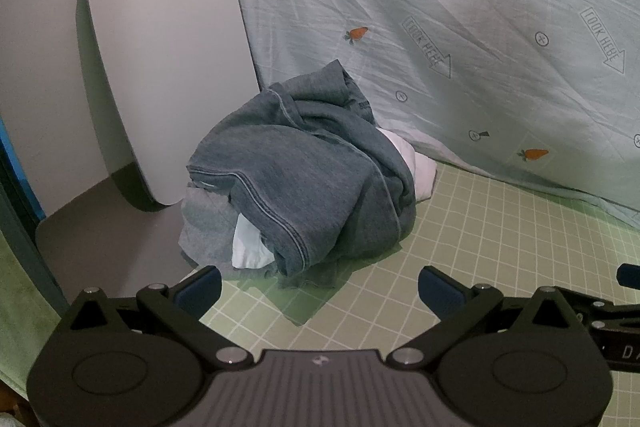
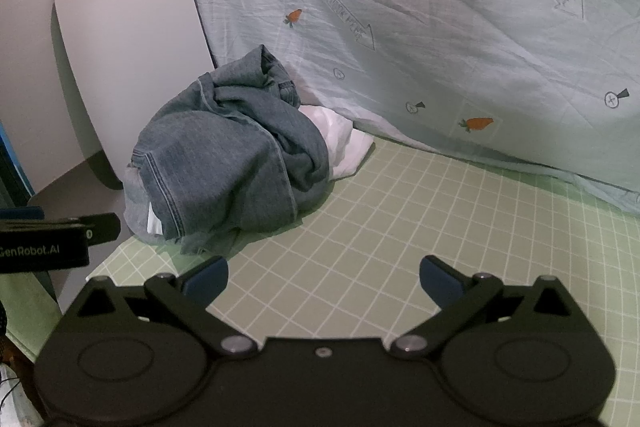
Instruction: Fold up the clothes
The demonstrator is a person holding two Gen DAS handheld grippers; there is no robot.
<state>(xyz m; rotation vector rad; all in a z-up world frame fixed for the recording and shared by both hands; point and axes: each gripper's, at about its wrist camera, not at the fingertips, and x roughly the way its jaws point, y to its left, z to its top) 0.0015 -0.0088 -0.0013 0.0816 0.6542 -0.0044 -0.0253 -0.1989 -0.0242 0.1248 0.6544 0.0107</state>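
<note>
Lying ahead of both spread tongs [image 1: 320, 291] [image 2: 324, 279] — crumpled jeans [image 1: 304, 167].

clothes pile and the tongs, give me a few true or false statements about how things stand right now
1. The denim garment lies crumpled on top of the pile. True.
2. Both tongs are shut on cloth. False: the left tongs and right tongs are open and hold nothing.
3. White fabric shows from under the denim. True.
4. The pile sits in the middle of the green grid mat. False: it sits at the mat's far left corner, by the leaning white board.
5. The sheet behind the pile is plain. False: it carries carrots and "LOOK HERE" arrows.
</note>
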